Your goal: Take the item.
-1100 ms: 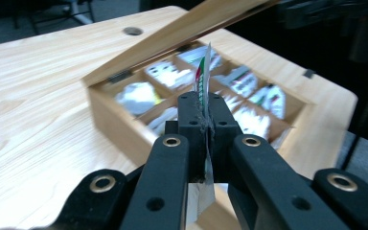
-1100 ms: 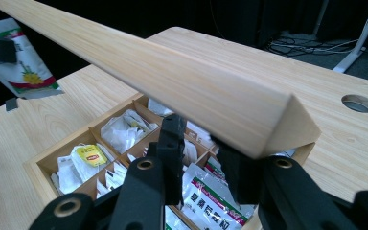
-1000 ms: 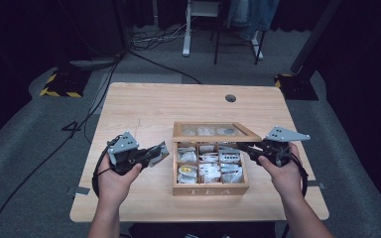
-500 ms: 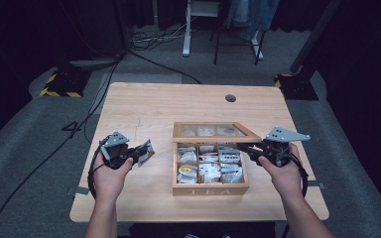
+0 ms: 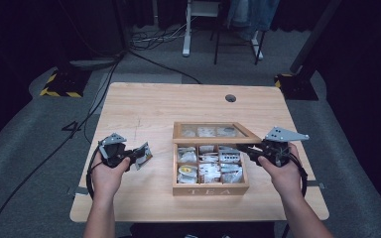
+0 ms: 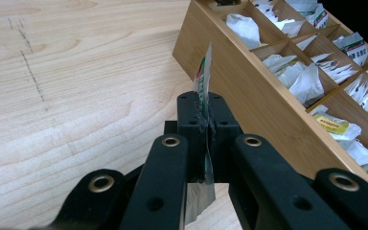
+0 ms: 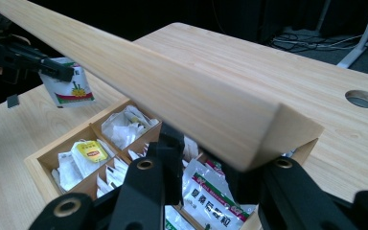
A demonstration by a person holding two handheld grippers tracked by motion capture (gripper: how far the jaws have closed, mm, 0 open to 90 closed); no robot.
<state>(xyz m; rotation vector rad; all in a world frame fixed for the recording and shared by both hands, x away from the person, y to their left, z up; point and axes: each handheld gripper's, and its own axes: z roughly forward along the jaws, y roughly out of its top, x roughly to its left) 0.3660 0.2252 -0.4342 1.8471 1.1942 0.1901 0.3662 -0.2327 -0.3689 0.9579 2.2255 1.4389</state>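
Dark-curtained recording studio [image 5: 25, 44]; floor cables [image 5: 154, 42]

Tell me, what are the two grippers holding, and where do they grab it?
The left gripper pinches a tea sachet by its lower half. The right gripper clamps the front edge of the tea box's raised lid.

I have drawn my left gripper [image 5: 138, 157], with the small white paper tea sachet [image 5: 143, 154] pinched in its jaws, away from the open wooden tea box's [image 5: 211, 189] left wall and toward the left edge of the tabletop [image 5: 188, 101]. It has sunk lower too, I think, though the high view is small. The gap between sachet and box has widened.
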